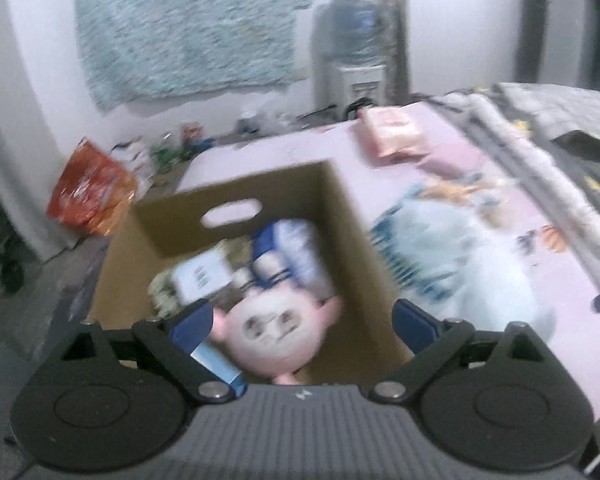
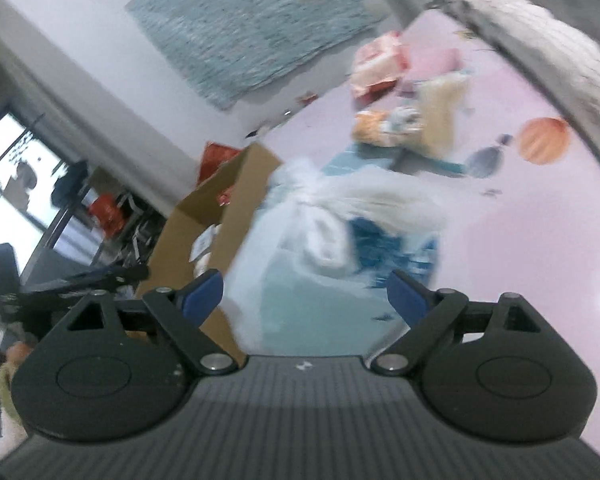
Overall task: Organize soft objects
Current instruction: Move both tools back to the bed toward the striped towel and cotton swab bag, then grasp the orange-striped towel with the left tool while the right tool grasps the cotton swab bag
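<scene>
An open cardboard box stands at the edge of a pink surface. In it lie a pink plush with a face, a blue and white pack and a white and green carton. My left gripper hangs open over the box with the plush below it, untouched. To the right of the box lies a white plastic bag with blue and white contents. My right gripper is open with the bag just ahead between its fingers, not pressed. The box stands to the left of the bag. Both views are blurred.
A pink pack and an orange and white soft toy lie further back on the surface. A fluffy grey-white blanket runs along its right side. An orange bag sits on the floor by the wall, with a water dispenser behind.
</scene>
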A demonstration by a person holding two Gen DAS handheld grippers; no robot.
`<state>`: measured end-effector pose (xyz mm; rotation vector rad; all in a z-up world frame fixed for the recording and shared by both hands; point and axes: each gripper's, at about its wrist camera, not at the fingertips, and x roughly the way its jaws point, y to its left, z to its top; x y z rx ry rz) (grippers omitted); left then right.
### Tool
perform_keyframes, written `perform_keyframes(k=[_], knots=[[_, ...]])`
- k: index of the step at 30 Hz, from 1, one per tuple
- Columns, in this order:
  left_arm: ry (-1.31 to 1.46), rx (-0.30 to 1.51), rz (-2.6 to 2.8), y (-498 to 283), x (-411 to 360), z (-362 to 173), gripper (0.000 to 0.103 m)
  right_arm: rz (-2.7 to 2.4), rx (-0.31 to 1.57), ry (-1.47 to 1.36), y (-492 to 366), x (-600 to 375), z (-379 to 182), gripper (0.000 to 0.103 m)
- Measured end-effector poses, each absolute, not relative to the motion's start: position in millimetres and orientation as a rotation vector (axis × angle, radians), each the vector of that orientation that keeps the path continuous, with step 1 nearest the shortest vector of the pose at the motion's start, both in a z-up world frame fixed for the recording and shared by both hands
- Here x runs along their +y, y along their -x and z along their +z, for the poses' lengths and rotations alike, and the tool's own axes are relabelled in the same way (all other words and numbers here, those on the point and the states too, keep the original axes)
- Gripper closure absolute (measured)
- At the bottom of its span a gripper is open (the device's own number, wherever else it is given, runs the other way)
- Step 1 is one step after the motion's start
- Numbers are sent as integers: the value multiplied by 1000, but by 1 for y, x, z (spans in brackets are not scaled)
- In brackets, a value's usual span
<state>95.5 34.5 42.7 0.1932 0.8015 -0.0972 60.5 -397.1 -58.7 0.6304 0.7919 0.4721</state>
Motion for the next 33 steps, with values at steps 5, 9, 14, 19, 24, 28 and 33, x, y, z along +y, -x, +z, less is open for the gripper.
perform_keyframes(k=[5, 9, 14, 19, 24, 28, 33], knots=[[-218, 824, -184, -127, -16, 64, 6, 424, 740, -609, -69, -422, -59, 14], [-231, 908, -263, -174, -61, 63, 6, 400, 688, -583, -86, -430, -56, 14], [-191, 1036, -245, -244, -111, 47, 6, 357, 648, -634, -130, -445, -68, 14], [-48, 1223, -200, -317, -142, 8, 6, 282, 646, -689, -191, -457, -94, 16], [-3, 1358, -106, -366, -160, -45, 14, 208, 686, -679, -243, -453, -125, 18], [86, 1428, -56, -391, -160, -79, 24, 191, 687, -674, -269, -447, -139, 19], [135, 1457, -47, -401, -157, -96, 34, 179, 716, -641, -296, -437, -155, 31]])
